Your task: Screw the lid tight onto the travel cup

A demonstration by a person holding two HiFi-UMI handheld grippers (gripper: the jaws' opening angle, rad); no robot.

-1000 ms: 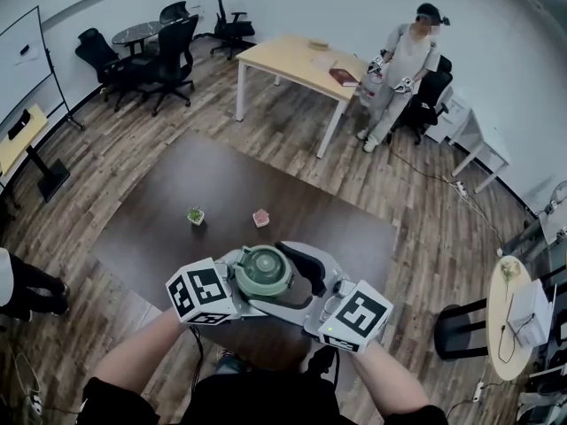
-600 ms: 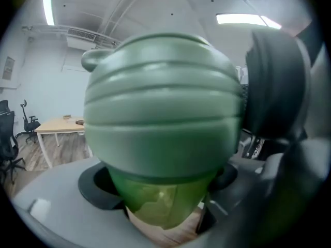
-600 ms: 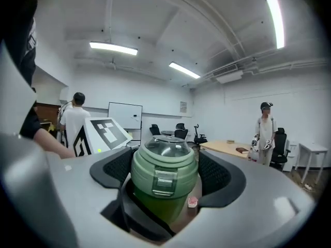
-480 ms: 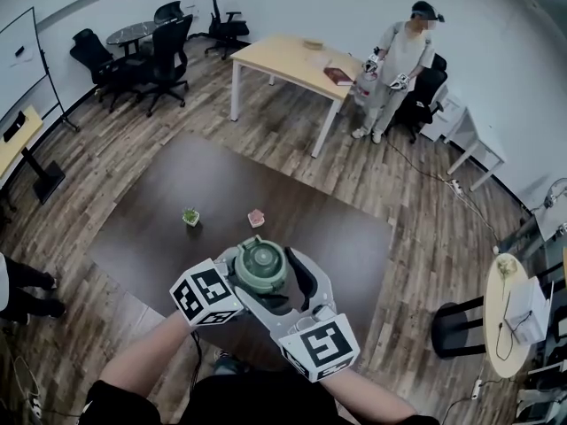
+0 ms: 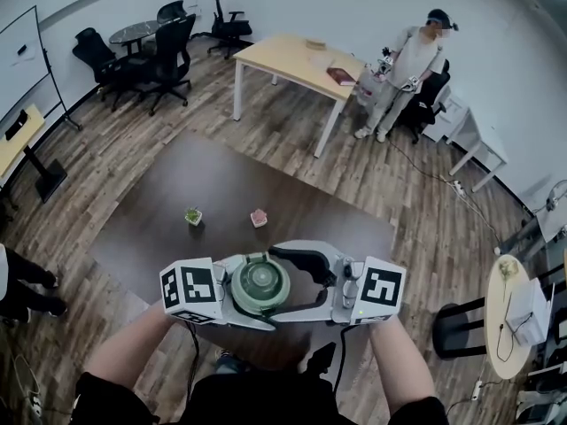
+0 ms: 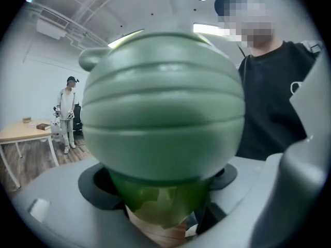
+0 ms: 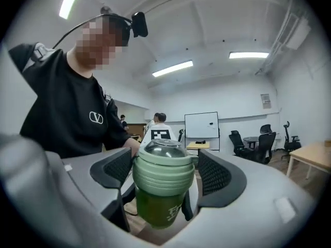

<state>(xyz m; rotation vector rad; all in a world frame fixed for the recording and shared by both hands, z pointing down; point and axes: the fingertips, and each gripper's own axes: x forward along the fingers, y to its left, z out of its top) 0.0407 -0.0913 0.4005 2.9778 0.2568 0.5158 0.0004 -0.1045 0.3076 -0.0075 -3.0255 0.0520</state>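
Head view: the green lid (image 5: 260, 283) faces up at me, held in the air over the near edge of the dark desk (image 5: 177, 193). My left gripper (image 5: 252, 292) comes in from one side and my right gripper (image 5: 292, 283) from the other. The desk carries only a small green pot (image 5: 194, 215) and a small pink pot (image 5: 259, 218), both well apart from my hands. Beyond lie a plank floor (image 5: 292, 158), a wooden table (image 5: 292, 60), office chairs (image 5: 168, 42) and a person (image 5: 412, 60) standing by the wall.

Left gripper view: the lid fills the frame. Below it the translucent green body of the travel cup (image 6: 160, 203) sits clenched between my left fingers (image 6: 95, 182) (the dark pads hug it low down).

Right gripper view: the cup stands upright with the lid on top, and my right fingers (image 7: 216, 173) press the ribbed sides of the lid from both flanks. A whiteboard (image 7: 201, 125) and more chairs show behind.

I judge this to be the tightening step, with the lid seated and both grips set. Next I would keep the left hand still as the anchor and roll the right wrist to turn the lid, keeping it level so the thread does not cross. How snug it already is I cannot tell.
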